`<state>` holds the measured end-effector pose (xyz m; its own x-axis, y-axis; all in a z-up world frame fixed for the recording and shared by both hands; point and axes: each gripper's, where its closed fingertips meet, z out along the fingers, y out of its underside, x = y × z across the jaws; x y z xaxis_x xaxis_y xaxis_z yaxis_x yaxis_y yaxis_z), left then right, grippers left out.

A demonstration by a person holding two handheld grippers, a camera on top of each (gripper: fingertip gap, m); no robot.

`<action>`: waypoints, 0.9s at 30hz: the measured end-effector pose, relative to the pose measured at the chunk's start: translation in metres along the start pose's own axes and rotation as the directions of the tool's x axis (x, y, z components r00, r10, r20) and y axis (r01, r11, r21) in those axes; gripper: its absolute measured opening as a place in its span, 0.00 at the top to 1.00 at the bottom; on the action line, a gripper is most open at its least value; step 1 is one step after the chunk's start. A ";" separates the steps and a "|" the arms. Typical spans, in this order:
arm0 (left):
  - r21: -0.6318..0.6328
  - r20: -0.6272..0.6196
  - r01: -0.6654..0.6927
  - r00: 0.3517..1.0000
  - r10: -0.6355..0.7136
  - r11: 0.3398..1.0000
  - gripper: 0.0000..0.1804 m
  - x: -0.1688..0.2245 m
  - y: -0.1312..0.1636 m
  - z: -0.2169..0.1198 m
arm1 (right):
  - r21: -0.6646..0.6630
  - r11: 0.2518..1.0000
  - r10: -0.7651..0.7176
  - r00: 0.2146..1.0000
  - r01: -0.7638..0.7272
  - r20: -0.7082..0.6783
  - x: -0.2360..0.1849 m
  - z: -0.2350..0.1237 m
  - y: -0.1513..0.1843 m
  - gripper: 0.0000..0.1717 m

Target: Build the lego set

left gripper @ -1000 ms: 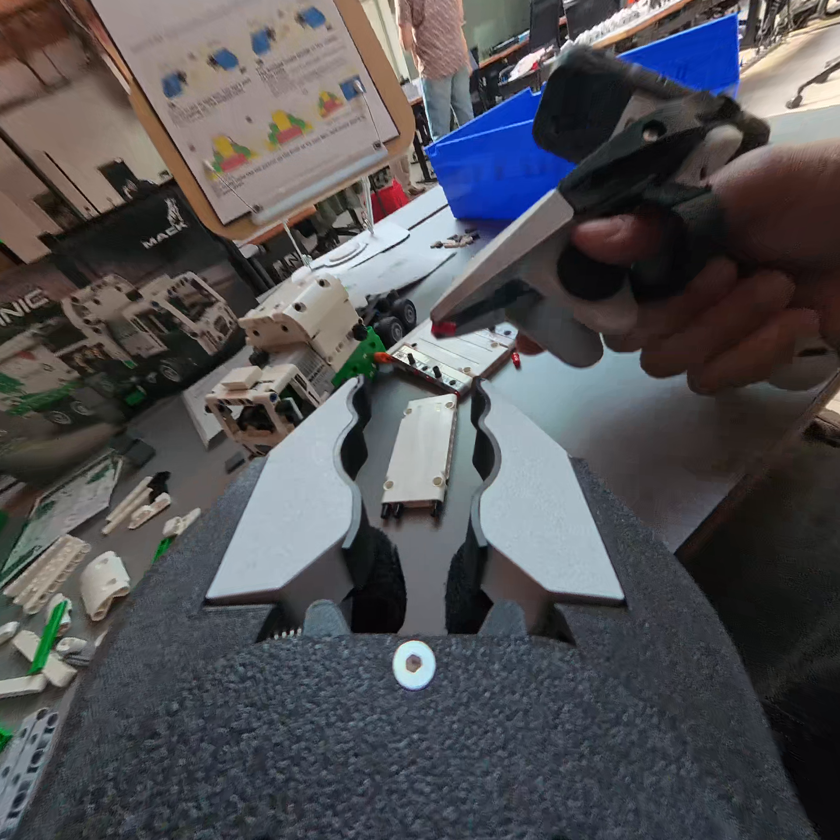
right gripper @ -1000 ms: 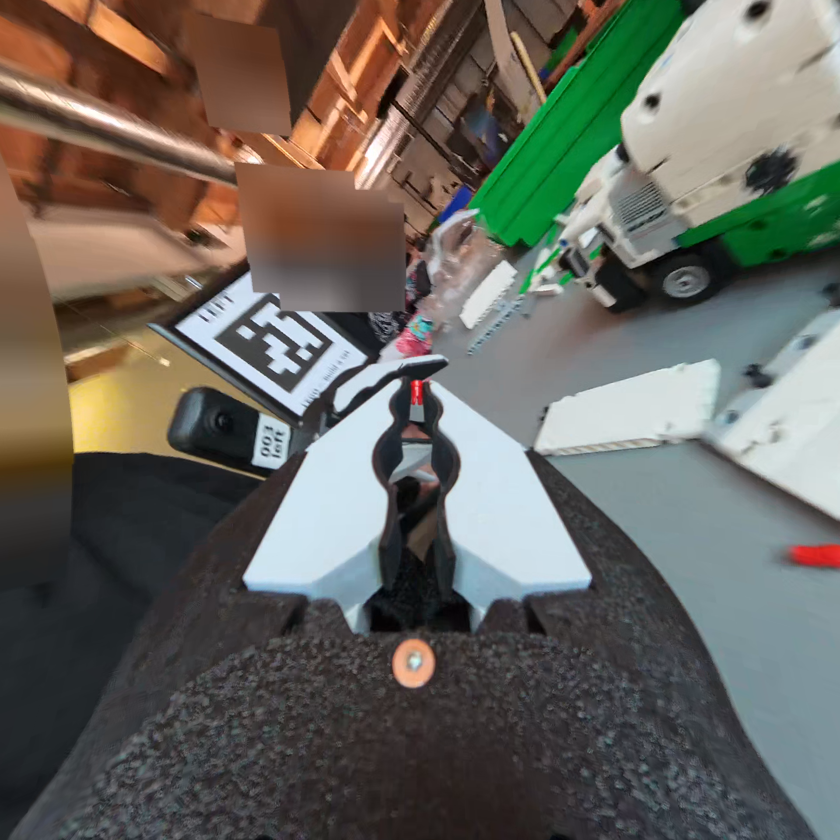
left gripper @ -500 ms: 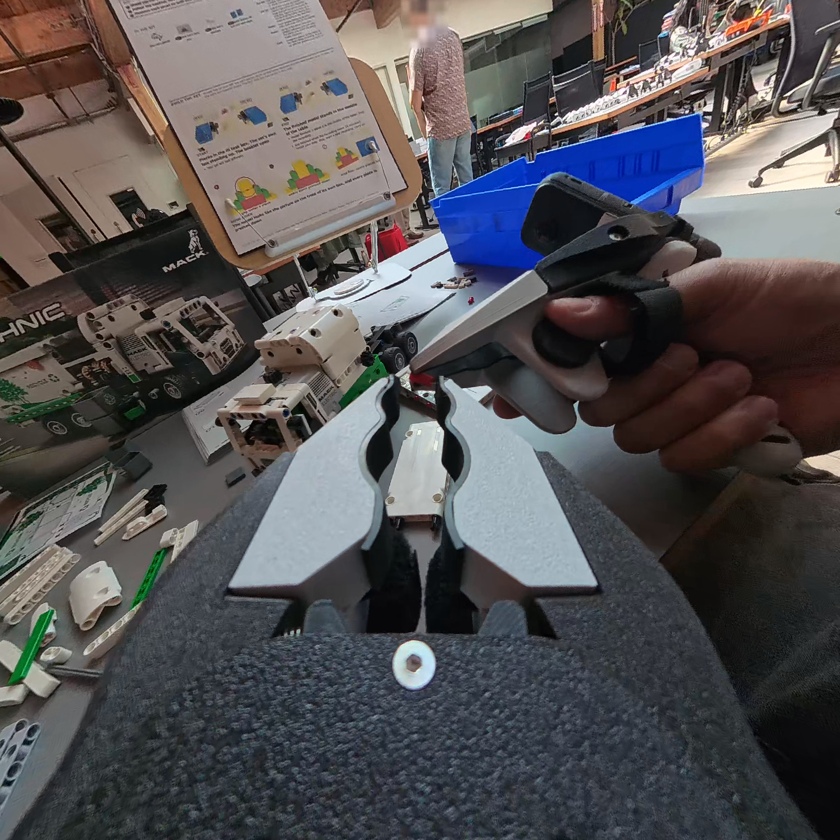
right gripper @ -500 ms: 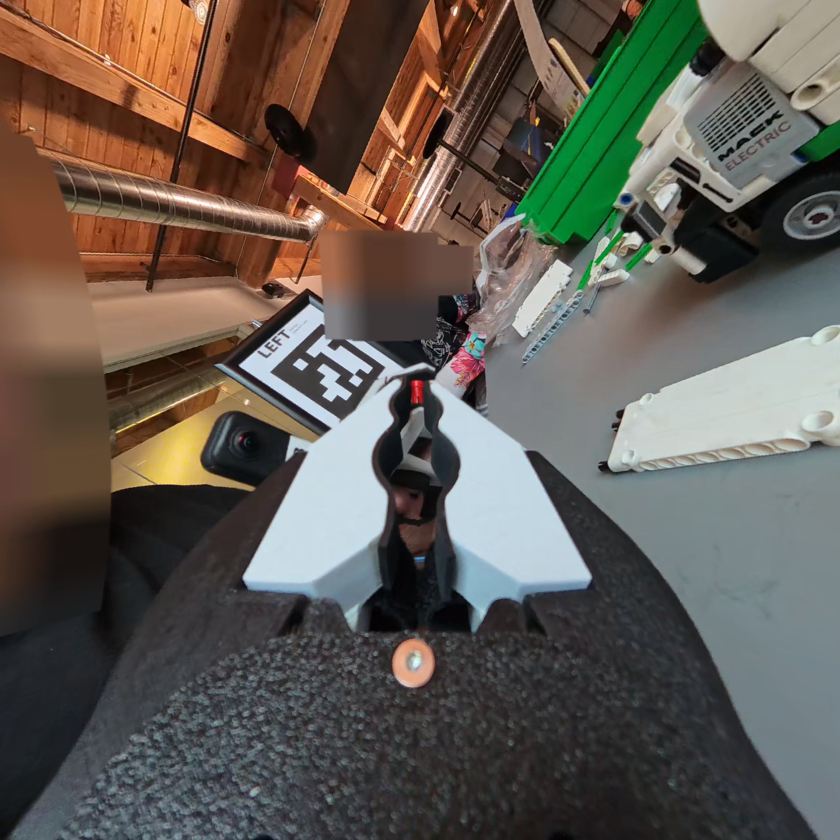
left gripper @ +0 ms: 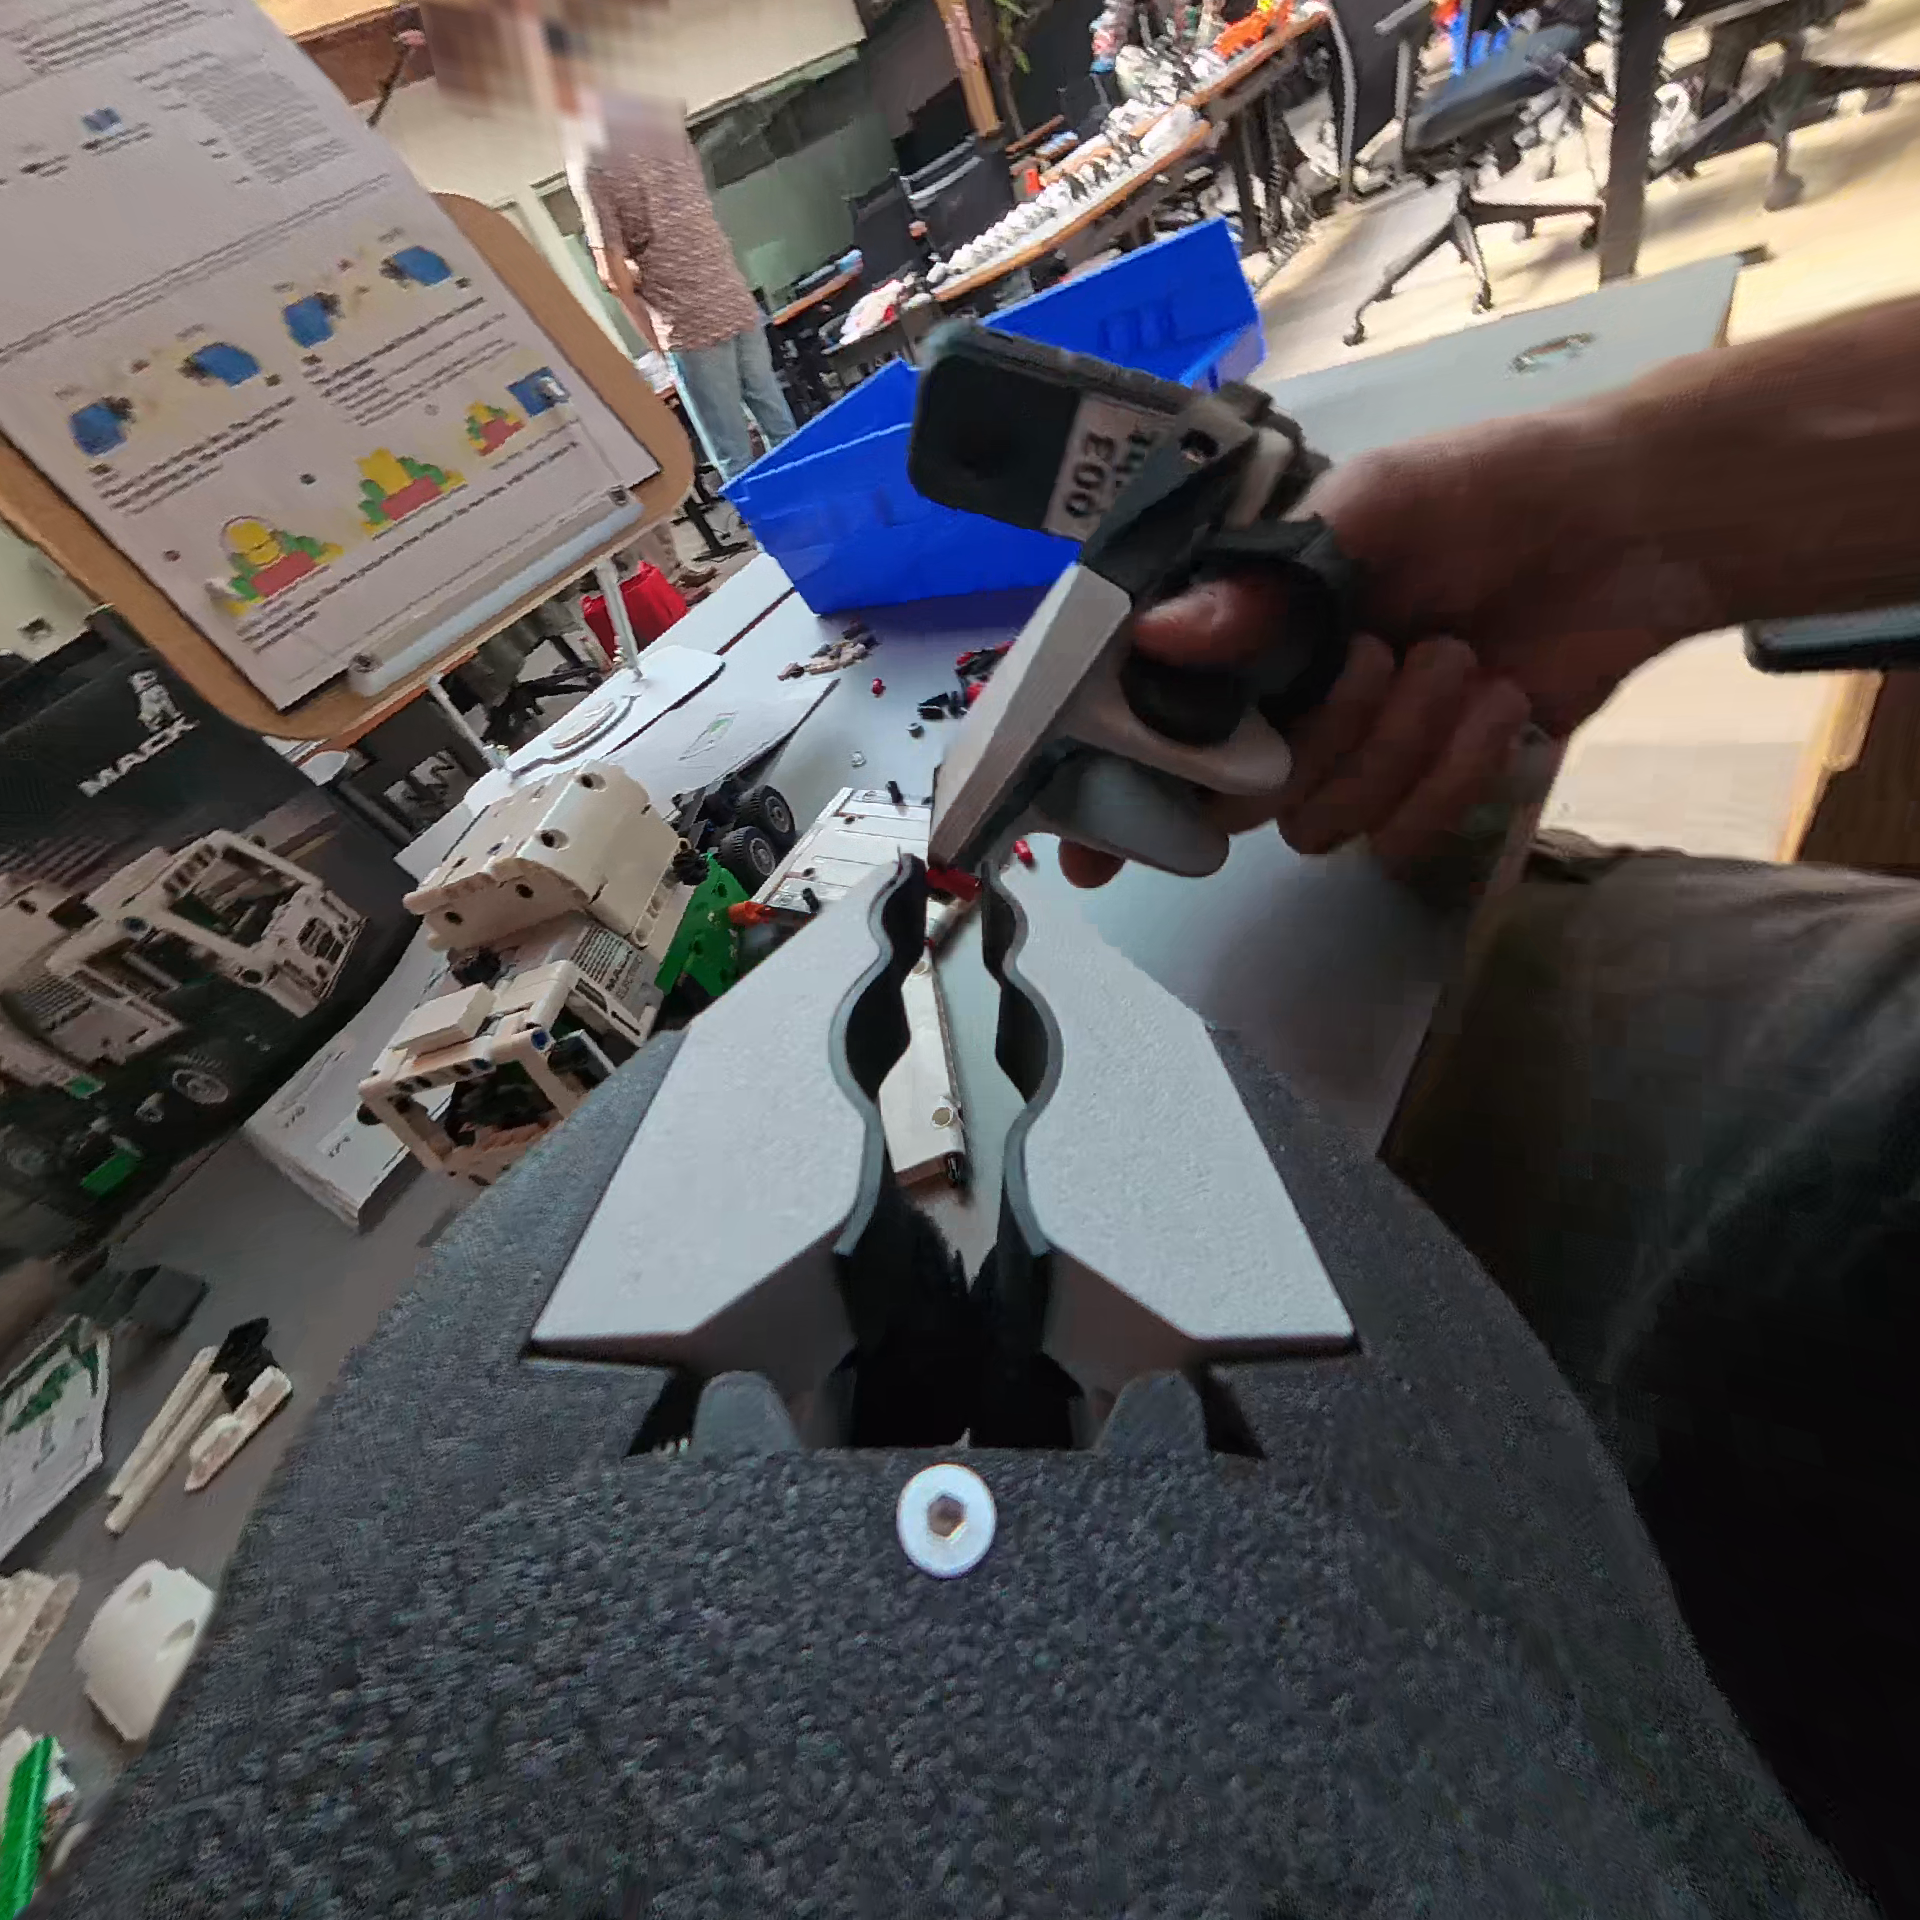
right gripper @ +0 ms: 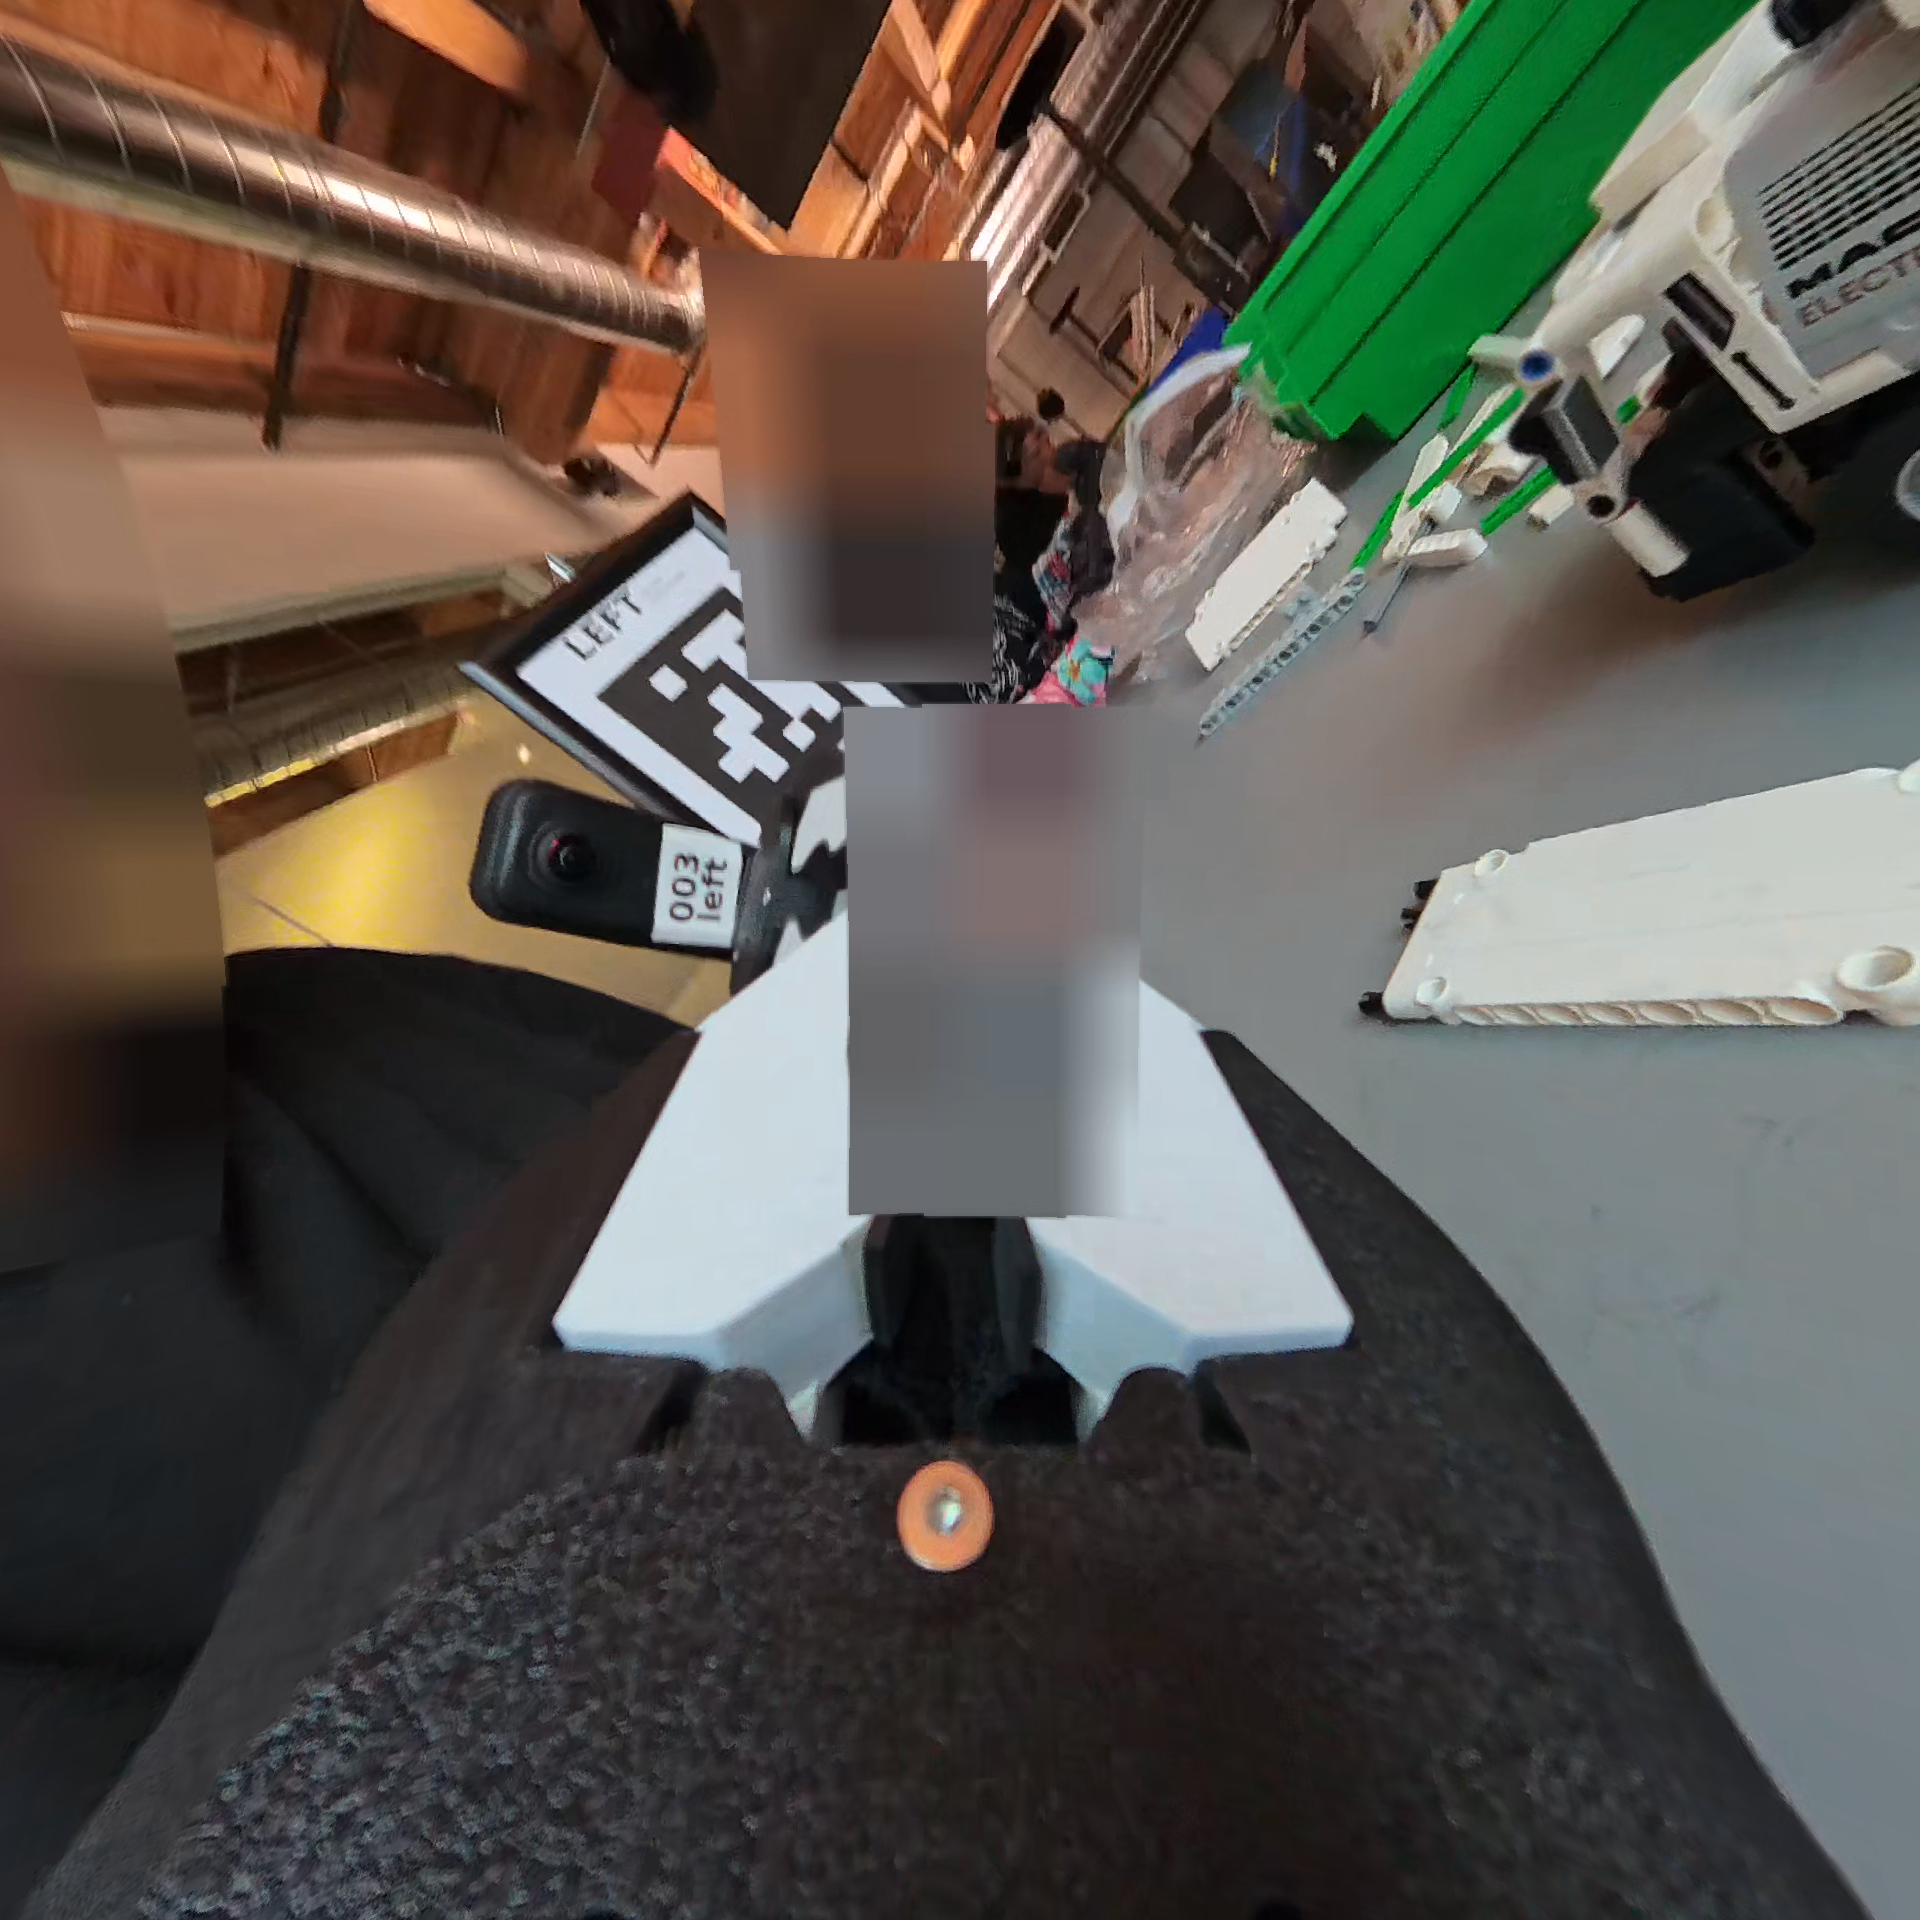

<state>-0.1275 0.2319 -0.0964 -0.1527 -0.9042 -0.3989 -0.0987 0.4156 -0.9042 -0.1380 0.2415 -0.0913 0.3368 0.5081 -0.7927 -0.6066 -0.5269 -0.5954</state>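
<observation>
Red plastic marked the spot: a red pin [left gripper: 951,883] sat pinched at the tip of the right gripper [left gripper: 954,864], and the left gripper [left gripper: 951,902], spread wide a moment before, had closed its fingers [left gripper: 831,1039] onto the pin's two ends. Below, we saw a white panel [right gripper: 1642,935] flat on the worktop [left gripper: 1247,935], with a part-built truck [left gripper: 551,904] crowding the left.

A grey table [left gripper: 1226,966] is strewn with white and green toy-brick parts [left gripper: 197,1397]. A blue bin [left gripper: 914,520] is seen toward its far edge, a half-built white truck [left gripper: 540,935] and a white panel [right gripper: 1652,935] nearer.
</observation>
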 end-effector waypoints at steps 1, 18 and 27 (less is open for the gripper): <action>-0.016 -0.044 -0.041 0.998 0.040 0.999 0.95 0.005 0.002 -0.001 | -0.067 0.997 -0.028 1.000 0.027 -0.009 0.000 -0.002 0.006 0.98; -0.187 -0.288 -0.473 0.864 0.413 0.861 0.93 0.023 0.026 0.006 | -0.529 0.805 -0.366 0.926 0.267 -0.089 0.020 -0.017 0.034 0.99; -0.424 -0.118 -0.144 0.988 0.104 0.894 0.82 -0.021 0.076 0.007 | -0.513 0.702 -0.683 0.669 0.493 -0.292 0.061 -0.013 0.009 0.98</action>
<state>-0.1254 0.2815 -0.1577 -0.2767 -0.8383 -0.4697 -0.4835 0.5439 -0.6859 -0.1140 0.2591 -0.1466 0.8502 0.5010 -0.1619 0.1095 -0.4691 -0.8763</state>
